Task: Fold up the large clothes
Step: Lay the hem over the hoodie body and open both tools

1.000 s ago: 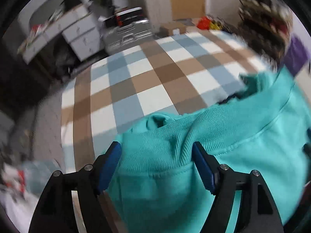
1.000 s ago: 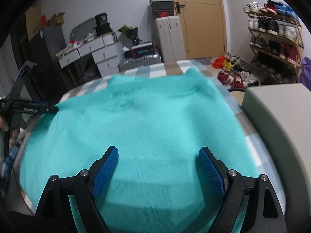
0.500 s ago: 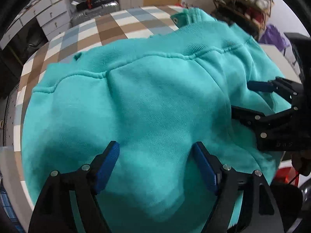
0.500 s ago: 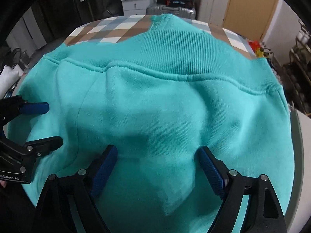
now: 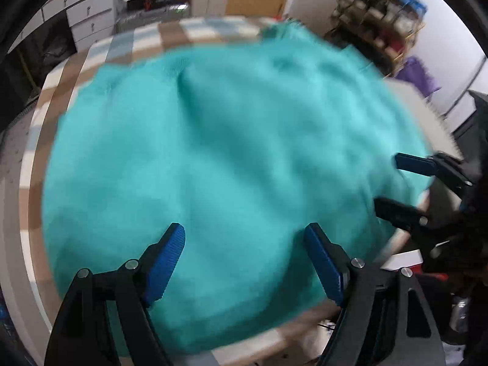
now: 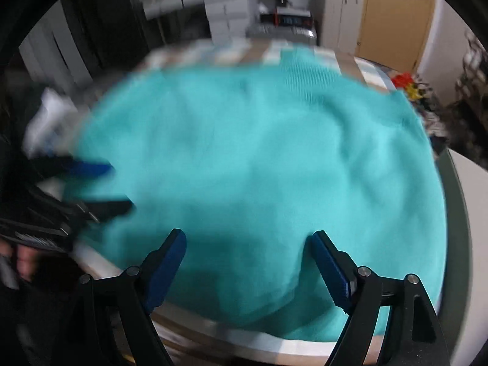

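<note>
My teal sweatshirt [image 5: 231,164] lies spread over the checked desk [image 5: 39,164]. Left gripper [image 5: 244,262] jaws have just been widening, right gripper [image 6: 247,265] jaws spread, both empty. Soft, floppy knit: I'd pinch its near hem.

The supporting surface is a table [image 5: 100,58] covered by a checked cloth in brown, pale blue and white squares. Lying directly on it is a teal sweatshirt [image 5: 231,158], spread flat and covering most of the top. Around the sweatshirt, the checked cover shows as a band along the far edge and down the left side, and as a thin strip at the near edge. The sweatshirt's ribbed band [image 6: 308,70] lies toward the far edge. Motion blur obscures finer detail.
</note>
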